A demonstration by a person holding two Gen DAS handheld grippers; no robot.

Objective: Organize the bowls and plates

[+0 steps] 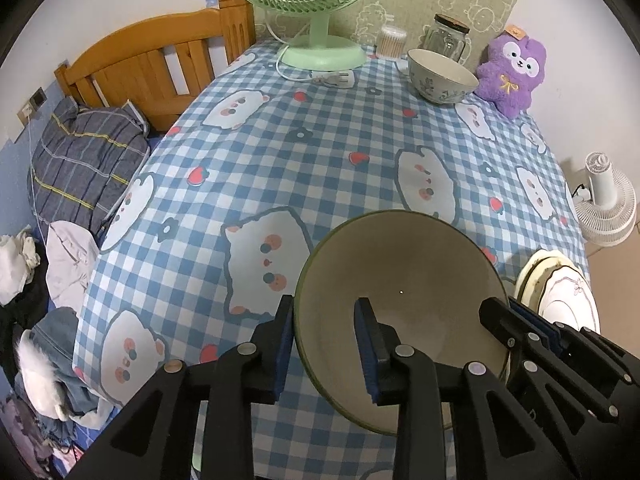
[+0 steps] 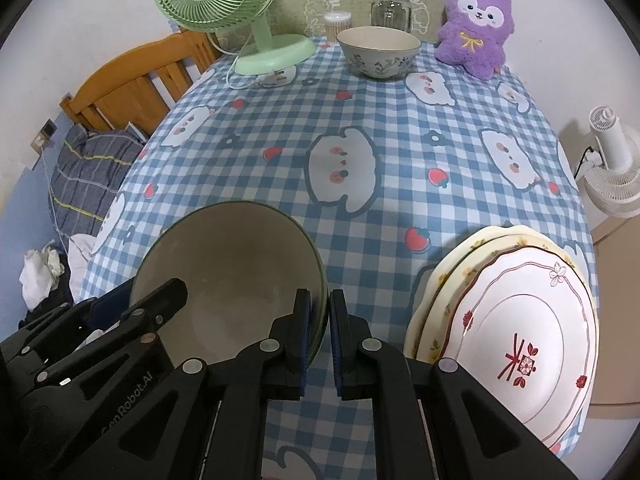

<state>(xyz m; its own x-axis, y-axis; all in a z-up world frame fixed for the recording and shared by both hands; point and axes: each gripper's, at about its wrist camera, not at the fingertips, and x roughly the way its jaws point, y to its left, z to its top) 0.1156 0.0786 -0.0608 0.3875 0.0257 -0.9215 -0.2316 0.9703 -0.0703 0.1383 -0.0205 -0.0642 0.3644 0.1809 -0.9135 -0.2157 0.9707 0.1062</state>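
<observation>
A beige bowl with a dark green rim (image 1: 400, 280) (image 2: 240, 264) is near the table's front edge, tilted. My left gripper (image 1: 326, 344) straddles its left rim, one finger inside and one outside, with a visible gap. My right gripper (image 2: 320, 332) is narrowed on the bowl's right rim; it shows in the left wrist view (image 1: 516, 320) too. A stack of plates (image 2: 520, 328) (image 1: 560, 288) lies at the front right, topped by a white plate with red flowers. A second bowl with a blue floral pattern (image 1: 440, 76) (image 2: 378, 54) stands at the far side.
A green desk fan (image 1: 312, 8) (image 2: 224, 4), a glass jar (image 1: 446, 36) (image 2: 391, 6), a cotton swab tub (image 2: 338, 26) and a purple plush toy (image 1: 512, 72) (image 2: 474, 24) line the far edge. A bed (image 1: 120, 80) is left, a white floor fan (image 2: 612, 168) right.
</observation>
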